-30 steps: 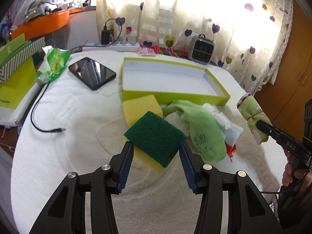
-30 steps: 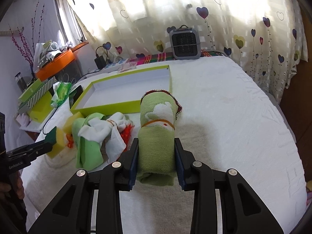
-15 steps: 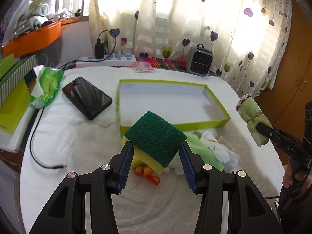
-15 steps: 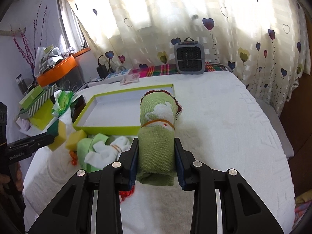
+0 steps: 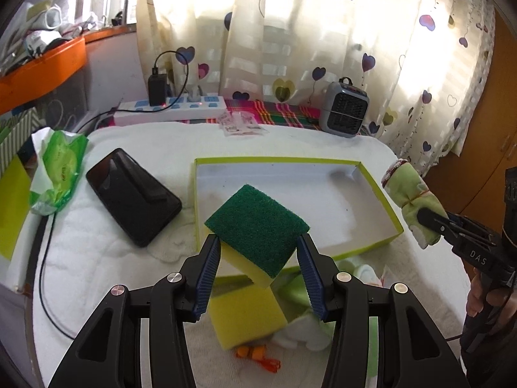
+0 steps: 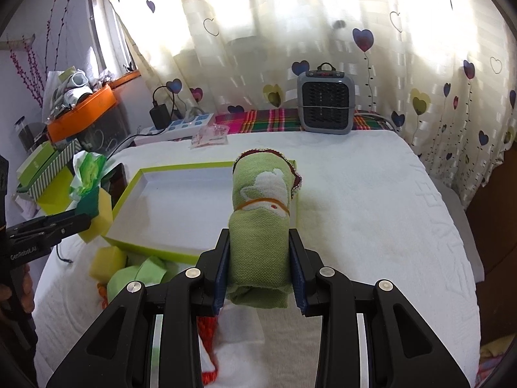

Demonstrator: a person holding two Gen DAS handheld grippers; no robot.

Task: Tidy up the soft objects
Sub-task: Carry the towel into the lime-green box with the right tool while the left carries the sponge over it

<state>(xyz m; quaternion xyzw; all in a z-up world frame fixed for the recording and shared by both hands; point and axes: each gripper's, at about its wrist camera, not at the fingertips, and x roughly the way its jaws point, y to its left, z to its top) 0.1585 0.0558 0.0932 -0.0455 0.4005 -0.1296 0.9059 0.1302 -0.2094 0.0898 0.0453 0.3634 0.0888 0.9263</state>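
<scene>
My left gripper (image 5: 258,268) is shut on a yellow sponge with a dark green scouring top (image 5: 257,226), held in the air over the near wall of the open lime-green box (image 5: 323,160). My right gripper (image 6: 260,270) is shut on a rolled light-green towel (image 6: 260,223) tied with an orange band, held above the bed beside the box (image 6: 129,187). The towel also shows in the left wrist view (image 5: 410,200). A second yellow sponge (image 5: 245,317) and a pile of green and white cloths (image 6: 139,274) lie on the bed below.
A black phone (image 5: 132,194) and a green tissue pack (image 5: 58,168) lie left of the box. A cable (image 5: 45,278) runs along the left bed edge. A small grey heater (image 6: 326,103), a power strip (image 5: 171,106) and an orange shelf (image 5: 42,68) are at the back.
My left gripper has lifted the green-topped sponge off the pile and carried it up and forward over the box's near wall. My right gripper has risen with the towel.
</scene>
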